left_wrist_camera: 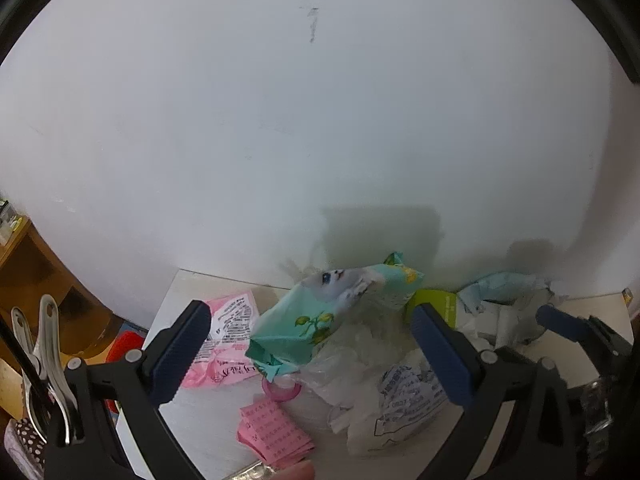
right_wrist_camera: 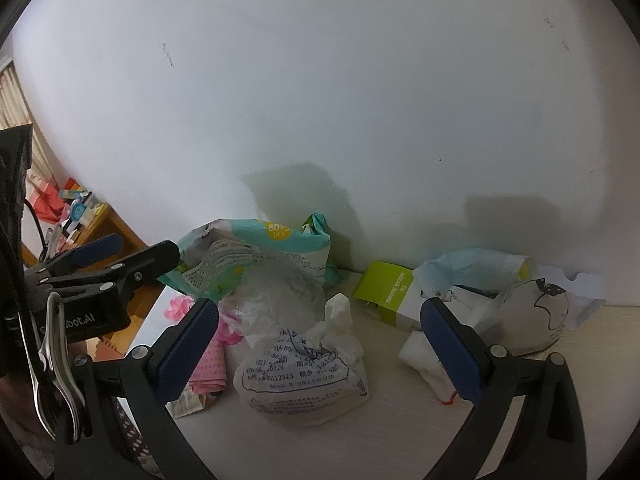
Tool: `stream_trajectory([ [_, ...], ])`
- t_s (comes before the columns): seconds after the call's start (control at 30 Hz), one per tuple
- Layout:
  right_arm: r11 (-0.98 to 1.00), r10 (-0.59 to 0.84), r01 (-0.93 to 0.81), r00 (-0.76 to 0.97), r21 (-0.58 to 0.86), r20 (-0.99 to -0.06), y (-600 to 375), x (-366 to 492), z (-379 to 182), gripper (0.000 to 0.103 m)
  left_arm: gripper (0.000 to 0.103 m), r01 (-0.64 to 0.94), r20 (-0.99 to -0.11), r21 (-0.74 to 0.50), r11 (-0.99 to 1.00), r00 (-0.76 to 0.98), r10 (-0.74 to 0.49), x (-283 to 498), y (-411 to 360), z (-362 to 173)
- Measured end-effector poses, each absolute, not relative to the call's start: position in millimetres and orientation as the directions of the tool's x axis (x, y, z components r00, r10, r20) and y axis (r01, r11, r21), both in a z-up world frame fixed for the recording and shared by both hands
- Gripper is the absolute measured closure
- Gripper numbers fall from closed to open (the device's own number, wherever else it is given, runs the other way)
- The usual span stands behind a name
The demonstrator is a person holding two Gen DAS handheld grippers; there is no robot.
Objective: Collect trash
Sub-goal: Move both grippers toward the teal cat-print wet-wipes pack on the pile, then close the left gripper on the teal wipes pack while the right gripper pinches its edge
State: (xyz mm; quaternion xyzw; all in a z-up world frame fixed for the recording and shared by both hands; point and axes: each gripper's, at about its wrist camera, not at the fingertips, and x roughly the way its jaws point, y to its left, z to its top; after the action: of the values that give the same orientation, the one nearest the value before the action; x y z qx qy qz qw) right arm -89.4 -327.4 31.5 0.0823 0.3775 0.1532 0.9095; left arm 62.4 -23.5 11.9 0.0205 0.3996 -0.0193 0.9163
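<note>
Trash lies heaped on the pale tabletop (right_wrist_camera: 420, 412) against the white wall (right_wrist_camera: 320, 100) — nothing is gathered yet, as far as these views show.

Left gripper (left_wrist_camera: 316, 356): jaws wide, nothing between the pads. Framed between them are the teal wipes packet (left_wrist_camera: 304, 324), a clear plastic bag (left_wrist_camera: 352, 356) and a printed white bag (left_wrist_camera: 404, 404). Further out on its left, a pink wrapper (left_wrist_camera: 232, 340); nearer the camera, a pink ring (left_wrist_camera: 281, 390) and a folded pink slip (left_wrist_camera: 276, 432).

Right gripper (right_wrist_camera: 320, 352): jaws also wide and empty. The printed white bag (right_wrist_camera: 304, 380) sits between its fingers with a crumpled tissue (right_wrist_camera: 340, 332) on top; the teal wipes packet (right_wrist_camera: 256, 256) stands behind. Beyond the right finger: a green card box (right_wrist_camera: 384, 288), white folded paper (right_wrist_camera: 424, 356), and a blue-and-white wrapper pile (right_wrist_camera: 512, 292) near the wall.

Step in hand, by my reading: the first pick, likely the white bag or the teal packet. To do it well, close on a bunched fold rather than a flat face — thin film slips — and lift slowly so loose pieces riding on top do not scatter.

Pose: both grippers are held low, just short of the heap, and point toward the wall, tilted slightly down. The left one shows side-on at the left edge of the right view, beside its partner.
</note>
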Motion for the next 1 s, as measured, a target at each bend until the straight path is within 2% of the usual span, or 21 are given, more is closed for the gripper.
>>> stream_trajectory([
  [0.2,0.943,0.331,-0.206,0.667,0.262,-0.668,-328,-88,32,0.000,0.001,0.049,-0.703,0.065,0.997,0.711,0.010,61,-28,14],
  [0.8,0.942,0.333,-0.193,0.639,0.274,-0.693,-328,-80,22,0.000,0.001,0.041,-0.753,0.033,0.999,0.658,-0.002,78,-18,-5],
  [1.0,0.938,0.343,-0.191,0.610,0.288,-0.714,-326,-71,14,0.000,0.002,0.124,-0.779,-0.045,0.991,0.617,-0.113,87,-9,-17],
])
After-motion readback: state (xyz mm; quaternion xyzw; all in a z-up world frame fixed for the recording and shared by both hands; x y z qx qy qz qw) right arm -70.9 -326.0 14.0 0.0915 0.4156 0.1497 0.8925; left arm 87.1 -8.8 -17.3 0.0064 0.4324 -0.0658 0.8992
